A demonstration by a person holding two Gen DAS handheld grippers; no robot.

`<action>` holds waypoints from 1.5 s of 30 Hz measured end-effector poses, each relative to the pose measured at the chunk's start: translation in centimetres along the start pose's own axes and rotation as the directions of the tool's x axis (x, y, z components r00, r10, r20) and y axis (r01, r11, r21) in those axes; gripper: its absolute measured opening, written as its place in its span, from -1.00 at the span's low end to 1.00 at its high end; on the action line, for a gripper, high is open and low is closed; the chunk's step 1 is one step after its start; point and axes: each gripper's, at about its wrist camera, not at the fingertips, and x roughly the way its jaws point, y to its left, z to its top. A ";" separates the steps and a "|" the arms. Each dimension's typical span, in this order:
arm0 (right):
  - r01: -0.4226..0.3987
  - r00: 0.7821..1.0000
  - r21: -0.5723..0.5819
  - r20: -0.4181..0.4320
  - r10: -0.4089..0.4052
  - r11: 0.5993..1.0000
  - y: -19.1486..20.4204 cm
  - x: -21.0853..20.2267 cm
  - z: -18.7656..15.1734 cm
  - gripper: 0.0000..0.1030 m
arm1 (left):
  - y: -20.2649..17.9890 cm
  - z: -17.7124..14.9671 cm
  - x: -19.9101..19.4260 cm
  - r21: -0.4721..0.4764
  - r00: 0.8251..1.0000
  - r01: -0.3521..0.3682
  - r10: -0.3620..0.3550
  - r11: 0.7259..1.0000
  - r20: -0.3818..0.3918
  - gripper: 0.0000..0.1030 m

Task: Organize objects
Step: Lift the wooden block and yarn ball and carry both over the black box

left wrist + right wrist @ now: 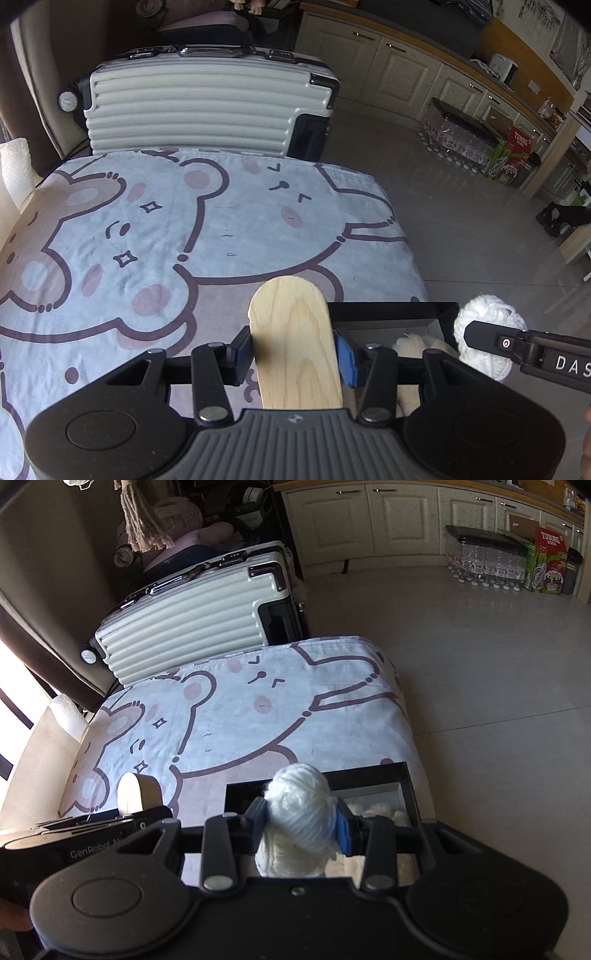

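My left gripper (pixel 293 352) is shut on a flat light wooden piece (pixel 295 339) with a rounded end, held above the bear-print cloth. The same wooden piece (pixel 135 794) shows at the left of the right wrist view. My right gripper (pixel 301 829) is shut on a ball of white yarn (pixel 299 812), held over the near edge of a black open box (pixel 404 781). The yarn ball (pixel 491 332) and the box (pixel 391 312) show at the right of the left wrist view. Cream fluffy pieces (pixel 384 808) lie inside the box.
The bear-print cloth (pixel 155 236) covers a low table. A white ribbed suitcase (pixel 199 107) lies behind its far edge. A paper roll (pixel 14 166) stands at the left. Grey tiled floor (pixel 461 221), cabinets, bottle packs (pixel 484 565) and boxes lie to the right.
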 end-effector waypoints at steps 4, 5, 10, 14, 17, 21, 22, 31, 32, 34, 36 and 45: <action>0.013 1.000 0.012 -0.008 -0.013 1.000 -1.2 0.1 -0.3 -0.24 | -1.4 -0.1 0.7 0.019 1.000 0.023 -0.023 1.000 -0.006 -0.08; 0.017 1.000 0.016 -0.009 -0.016 1.000 -1.5 0.2 -0.3 -0.24 | -1.7 -0.2 0.9 0.021 0.999 0.031 -0.031 0.999 -0.007 -0.08; 0.020 1.000 0.024 -0.013 -0.020 1.000 -2.5 0.3 -0.6 -0.24 | -2.9 -0.3 1.6 0.029 0.998 0.067 -0.067 0.997 0.000 -0.08; 0.026 1.000 0.034 -0.015 -0.026 0.999 -3.1 0.7 -0.7 -0.24 | -3.8 -0.4 2.2 0.044 0.993 0.109 -0.110 0.993 0.033 -0.08; 0.035 0.999 0.063 -0.008 -0.034 0.997 -3.9 0.9 -0.6 -0.24 | -4.7 -0.5 2.8 0.089 0.991 0.115 -0.120 0.989 0.062 -0.08; 0.036 0.999 0.092 -0.005 -0.036 0.995 -4.7 1.3 -0.6 -0.24 | -5.6 -0.7 4.2 0.140 0.989 0.117 -0.129 0.983 0.074 -0.08; 0.037 0.999 0.095 -0.008 -0.036 0.995 -4.8 1.5 -0.6 -0.24 | -5.7 -0.8 4.5 0.146 0.988 0.123 -0.135 0.982 0.071 -0.08; 0.033 0.999 0.102 -0.001 -0.033 0.994 -5.1 2.1 -0.1 -0.24 | -7.4 -1.4 8.3 0.181 0.989 0.140 -0.146 0.973 0.021 -0.08; 0.032 0.999 0.103 0.005 -0.033 0.994 -5.2 2.1 -0.1 -0.24 | -7.4 -1.5 8.8 0.180 0.989 0.140 -0.146 0.974 0.017 -0.08; 0.033 0.999 0.113 0.020 -0.035 0.993 -5.4 2.1 0.2 -0.24 | -7.5 -1.5 9.5 0.180 0.990 0.140 -0.143 0.974 0.006 -0.08; 0.036 0.998 0.130 0.037 -0.041 0.991 -5.7 2.0 0.4 -0.24 | -7.8 -1.7 10.3 0.190 0.991 0.133 -0.133 0.973 -0.012 -0.08; 0.040 0.997 0.177 0.061 -0.052 0.983 -6.3 3.4 1.2 -0.24 | -8.4 -1.9 12.2 0.209 0.987 0.158 -0.146 0.965 -0.074 -0.13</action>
